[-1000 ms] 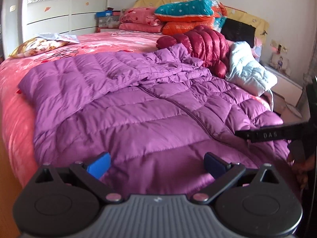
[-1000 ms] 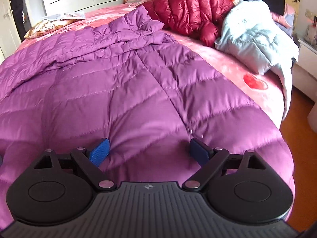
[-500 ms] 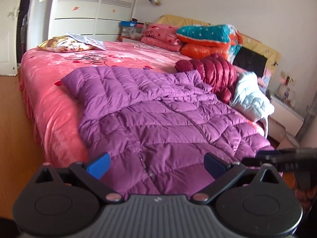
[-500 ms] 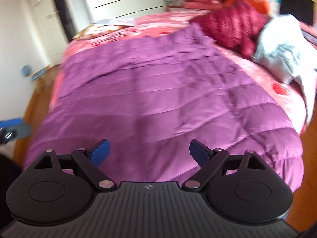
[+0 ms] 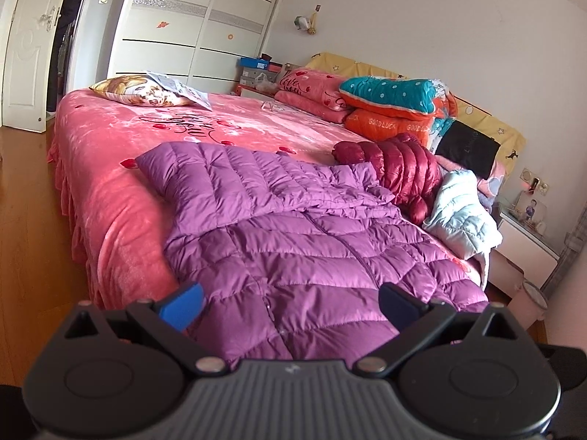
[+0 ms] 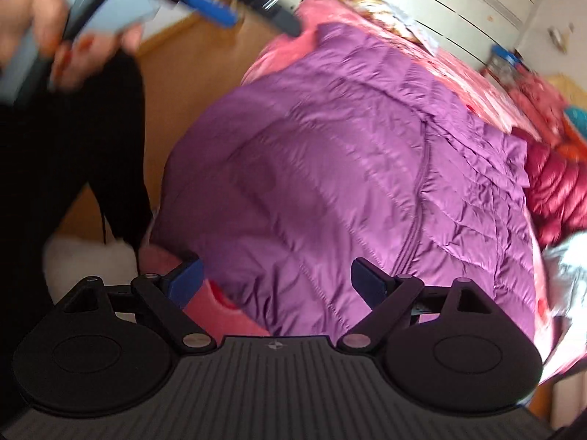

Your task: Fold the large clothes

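Observation:
A large purple quilted down coat lies spread front up on the pink bed, its zip running down the middle and one sleeve stretched to the far left. It also shows in the blurred right wrist view. My left gripper is open and empty, held back from the coat's hem at the bed's foot. My right gripper is open and empty above the coat's lower corner. The left gripper and the hand holding it show in the right wrist view.
A dark red down jacket and a pale blue jacket lie beyond the coat. Folded quilts and a pillow sit near the headboard. A nightstand stands at the right, a wardrobe behind, wooden floor at the left.
Both grippers have pulled back from the coat and risen. The left view now takes in the whole bed. The right gripper has swung left and tilted, now facing the coat's lower corner.

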Demonstrator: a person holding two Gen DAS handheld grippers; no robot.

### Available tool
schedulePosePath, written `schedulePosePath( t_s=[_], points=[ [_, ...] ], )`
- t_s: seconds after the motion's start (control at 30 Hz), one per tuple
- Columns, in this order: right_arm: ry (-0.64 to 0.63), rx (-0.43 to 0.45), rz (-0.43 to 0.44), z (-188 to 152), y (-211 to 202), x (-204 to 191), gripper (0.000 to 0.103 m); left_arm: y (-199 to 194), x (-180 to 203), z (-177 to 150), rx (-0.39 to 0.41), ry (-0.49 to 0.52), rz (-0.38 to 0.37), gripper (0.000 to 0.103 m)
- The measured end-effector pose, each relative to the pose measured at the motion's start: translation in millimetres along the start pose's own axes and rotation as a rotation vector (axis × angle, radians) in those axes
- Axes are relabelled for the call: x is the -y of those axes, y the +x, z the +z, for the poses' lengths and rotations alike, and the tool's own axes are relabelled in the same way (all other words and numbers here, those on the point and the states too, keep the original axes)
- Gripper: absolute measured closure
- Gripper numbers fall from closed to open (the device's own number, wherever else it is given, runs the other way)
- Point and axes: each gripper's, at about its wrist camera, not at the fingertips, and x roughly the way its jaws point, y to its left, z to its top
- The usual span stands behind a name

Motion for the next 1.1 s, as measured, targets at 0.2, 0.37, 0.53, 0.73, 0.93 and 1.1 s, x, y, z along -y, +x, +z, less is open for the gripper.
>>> schedulePosePath(
  t_s=[0.2, 0.37, 0.53, 0.73, 0.93, 1.1],
  points=[
    [-0.063, 0.050, -0.074, -2, 5, -13, 0.013, -7, 0, -3, -0.001, 0.004, -0.010, 0.001],
    [0.122, 0.130, -0.107, 6, 7, 12, 0.049, -11, -5, -4, 0.002, -0.017, -0.003, 0.001],
    [0.478, 0.193, -0.026, 5, 15, 71, 0.065, -11, -8, -7, -0.015, -0.025, -0.005, 0.001],
    [0.806, 0.246, 0.062, -12, 24, 114, 0.070, -3, 6, -14, -0.073, 0.054, -0.065, 0.001],
    [1.025, 0.317, 0.071, -27, 25, 142, 0.075, 10, 40, -28, -0.135, 0.228, -0.123, 0.001],
    [1.162, 0.367, 0.080, -37, 23, 162, 0.075, 28, 67, -36, -0.159, 0.340, -0.133, 0.001]
  ],
)
